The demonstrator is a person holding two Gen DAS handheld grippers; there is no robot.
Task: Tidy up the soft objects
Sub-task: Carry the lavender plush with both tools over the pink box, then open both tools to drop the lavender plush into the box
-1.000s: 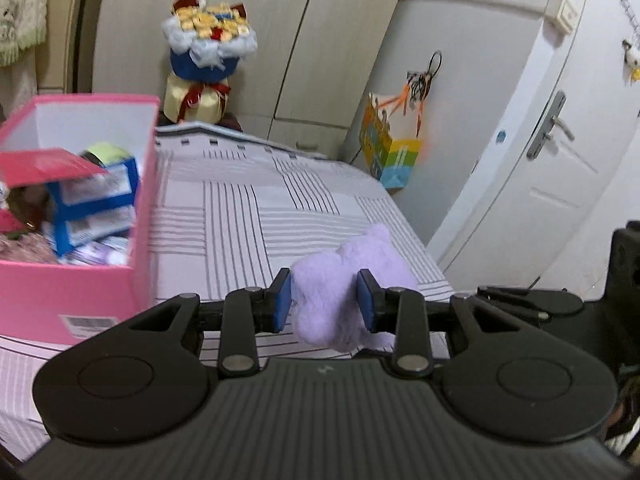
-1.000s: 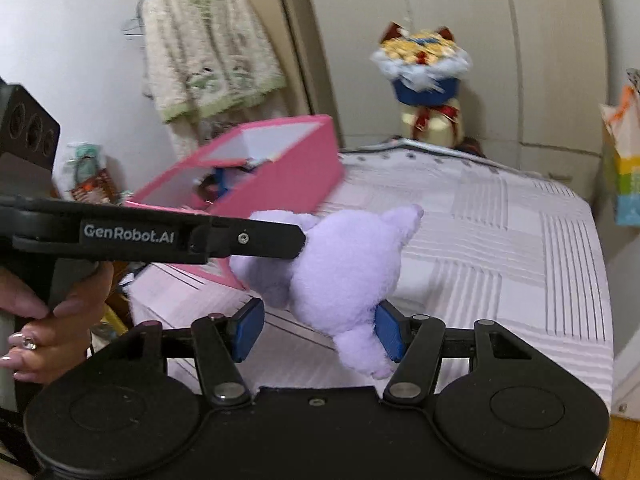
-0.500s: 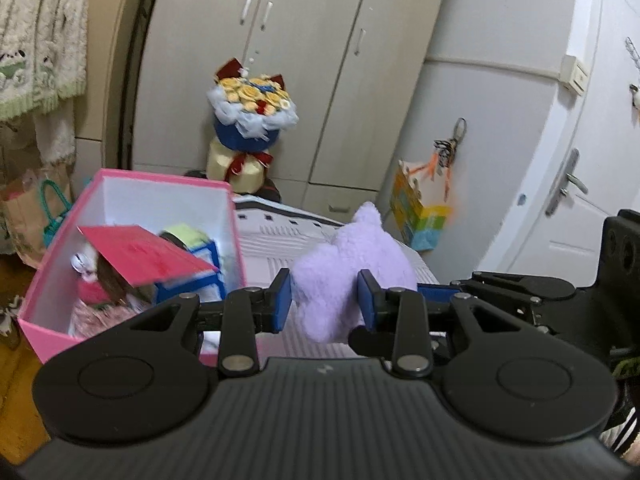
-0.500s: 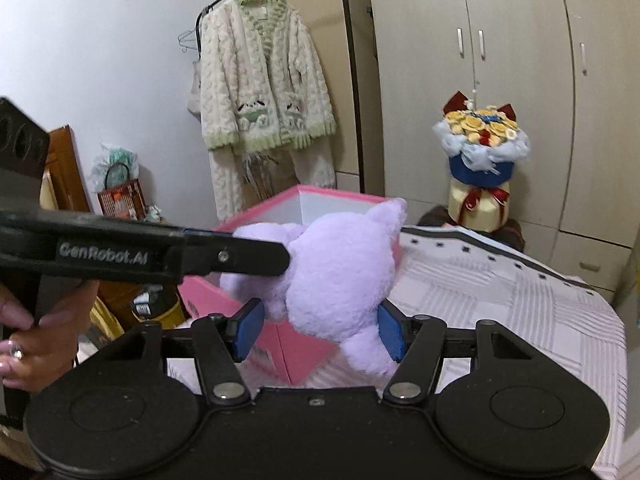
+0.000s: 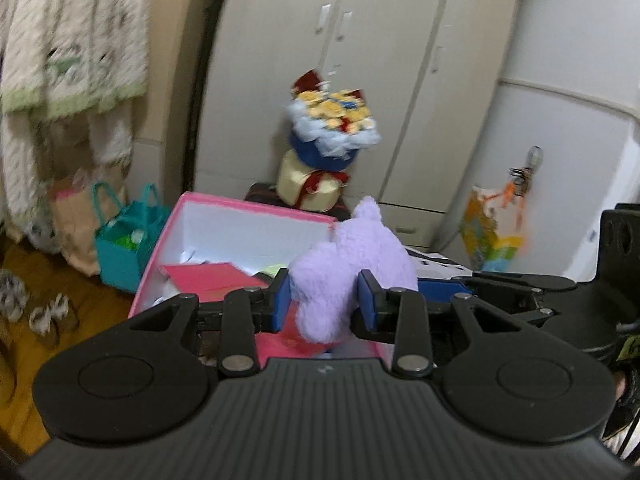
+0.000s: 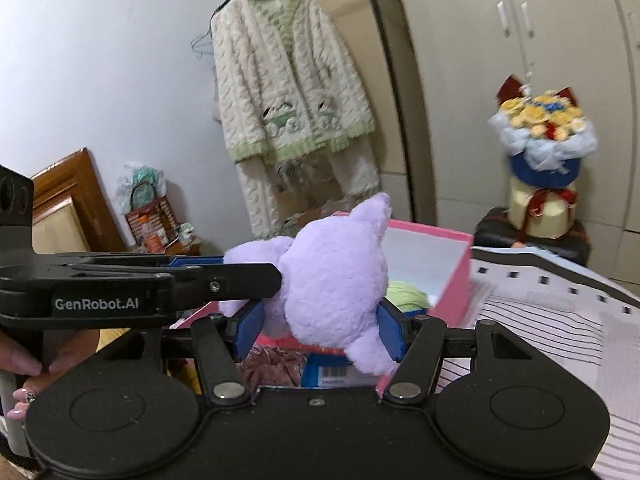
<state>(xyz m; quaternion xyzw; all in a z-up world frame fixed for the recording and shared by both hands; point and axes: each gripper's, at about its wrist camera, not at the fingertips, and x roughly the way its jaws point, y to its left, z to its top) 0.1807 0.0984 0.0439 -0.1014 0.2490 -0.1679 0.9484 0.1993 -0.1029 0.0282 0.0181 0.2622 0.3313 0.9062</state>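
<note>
Over the open pink box (image 5: 240, 216), the purple plush (image 5: 352, 264) hangs between both grippers. Left gripper (image 5: 324, 306) pinches a narrow lobe; right gripper (image 6: 320, 332) clamps the wider body, pads pressed into the fur. Plush looks light, soft and compressible, unlikely to slip; the body is the surer hold, limbs would stretch. A second ago it was over the striped bed (image 6: 560, 320), box off to the side; now the box interior lies directly below.
</note>
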